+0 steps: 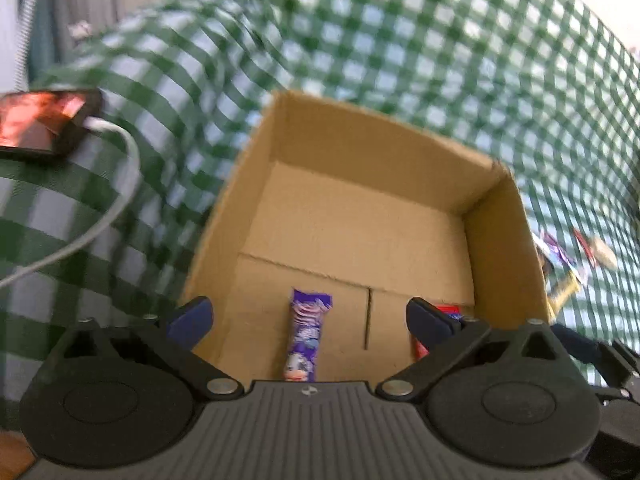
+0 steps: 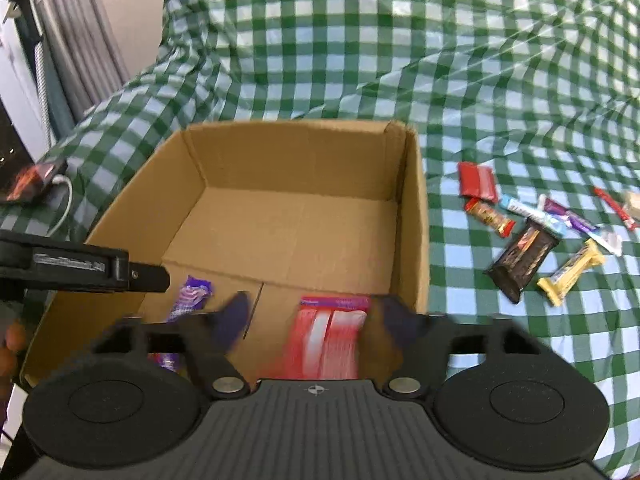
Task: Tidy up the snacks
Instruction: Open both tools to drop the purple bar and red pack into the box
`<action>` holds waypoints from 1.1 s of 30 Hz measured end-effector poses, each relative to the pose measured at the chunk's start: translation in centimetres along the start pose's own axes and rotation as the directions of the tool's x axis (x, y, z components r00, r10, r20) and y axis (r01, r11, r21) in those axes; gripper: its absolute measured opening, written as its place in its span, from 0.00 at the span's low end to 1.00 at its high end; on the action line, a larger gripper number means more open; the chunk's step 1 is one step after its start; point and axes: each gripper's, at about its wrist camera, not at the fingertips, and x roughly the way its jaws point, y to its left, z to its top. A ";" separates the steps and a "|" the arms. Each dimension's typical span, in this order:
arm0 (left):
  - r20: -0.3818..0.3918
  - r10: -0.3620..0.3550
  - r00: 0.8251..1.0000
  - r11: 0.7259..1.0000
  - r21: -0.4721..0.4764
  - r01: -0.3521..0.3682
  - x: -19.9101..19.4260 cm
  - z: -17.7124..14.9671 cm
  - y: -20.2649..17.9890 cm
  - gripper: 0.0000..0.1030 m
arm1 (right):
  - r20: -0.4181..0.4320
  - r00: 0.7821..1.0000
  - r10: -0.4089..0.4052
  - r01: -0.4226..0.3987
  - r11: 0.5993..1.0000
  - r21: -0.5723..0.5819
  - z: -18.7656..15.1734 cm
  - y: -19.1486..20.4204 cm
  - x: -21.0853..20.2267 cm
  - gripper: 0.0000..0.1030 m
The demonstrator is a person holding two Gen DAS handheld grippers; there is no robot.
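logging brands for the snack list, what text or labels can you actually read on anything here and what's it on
None can be read.
Purple bar in the box: a cartoon face and print, too blurred.
Red pack in the box: white marks, motion-blurred.
Loose snacks on the cloth, such as the dark bar and yellow bar: print too small.
Left gripper, seen from the right wrist: a label strip, unreadable.
Phone: red screen, no legible text.

left wrist camera: sits close over the near edge of the cardboard box, looks down and forward into it | right wrist camera: a bit higher and further back, faces the same way | both see: box floor, purple snack, checked cloth (phone too)
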 end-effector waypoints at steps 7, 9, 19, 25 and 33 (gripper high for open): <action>-0.055 0.011 0.998 1.000 -0.012 -0.011 -3.2 -1.9 1.2 1.00 | -0.037 0.999 -0.014 0.015 1.000 0.005 -1.4 0.6 -2.7 0.89; -0.056 0.028 0.998 1.000 -0.013 -0.029 -4.8 -2.8 1.5 1.00 | -0.042 0.999 -0.011 0.012 1.000 0.009 -2.0 0.9 -4.1 0.92; 0.010 0.050 0.999 0.998 0.040 -0.050 -12.7 -7.6 1.7 1.00 | 0.059 0.998 -0.002 0.003 1.000 -0.023 -5.2 2.8 -13.2 0.96; 0.055 0.052 0.997 0.997 0.060 -0.056 -16.2 -10.4 1.3 1.00 | 0.101 0.995 0.006 0.001 0.998 -0.070 -7.9 4.1 -17.3 0.97; 0.118 0.039 0.992 0.996 0.072 -0.048 -19.6 -12.5 0.7 1.00 | 0.175 0.985 -0.009 0.016 0.999 -0.043 -9.2 4.1 -21.0 0.98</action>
